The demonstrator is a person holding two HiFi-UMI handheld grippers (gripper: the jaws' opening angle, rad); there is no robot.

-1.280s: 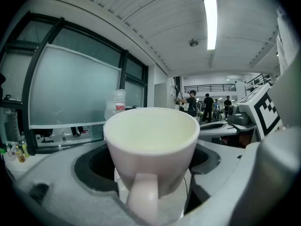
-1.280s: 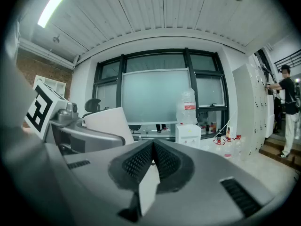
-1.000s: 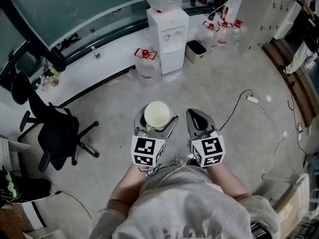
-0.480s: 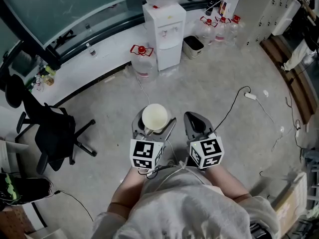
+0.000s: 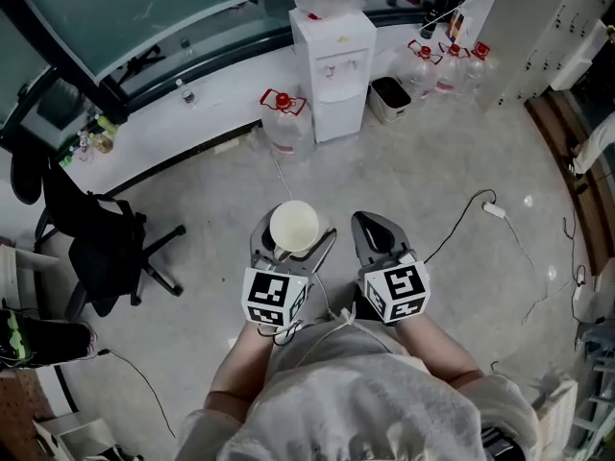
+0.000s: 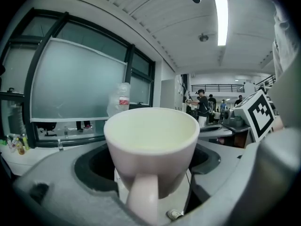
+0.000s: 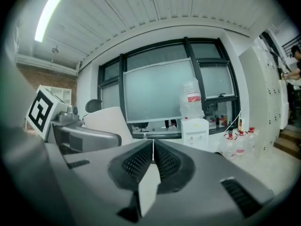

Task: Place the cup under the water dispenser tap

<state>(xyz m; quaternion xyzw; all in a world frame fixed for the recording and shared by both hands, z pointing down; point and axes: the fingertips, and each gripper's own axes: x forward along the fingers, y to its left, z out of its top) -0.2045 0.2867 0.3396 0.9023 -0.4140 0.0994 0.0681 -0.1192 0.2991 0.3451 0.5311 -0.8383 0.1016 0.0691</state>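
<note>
A cream cup (image 5: 294, 226) (image 6: 151, 145) stands upright between the jaws of my left gripper (image 5: 291, 236), handle toward the camera in the left gripper view; the jaws are closed on its sides. My right gripper (image 5: 376, 233) (image 7: 153, 150) hangs beside it, jaws pressed together and empty. The white water dispenser (image 5: 333, 70) (image 7: 195, 132), with a large bottle on top, stands against the far window ledge, well ahead of both grippers. Its taps sit in a recess on the front. In the right gripper view the cup (image 7: 109, 122) shows at left.
A water jug with a red cap (image 5: 282, 123) stands left of the dispenser. A black bin (image 5: 390, 98) and more jugs (image 5: 442, 62) are to its right. A black office chair (image 5: 101, 238) is at left. Cables (image 5: 480, 205) trail across the grey floor on the right.
Both grippers and the cup have moved forward toward the dispenser. The floor and furniture shifted in the head view as the person advanced. The grip on the cup is unchanged.
</note>
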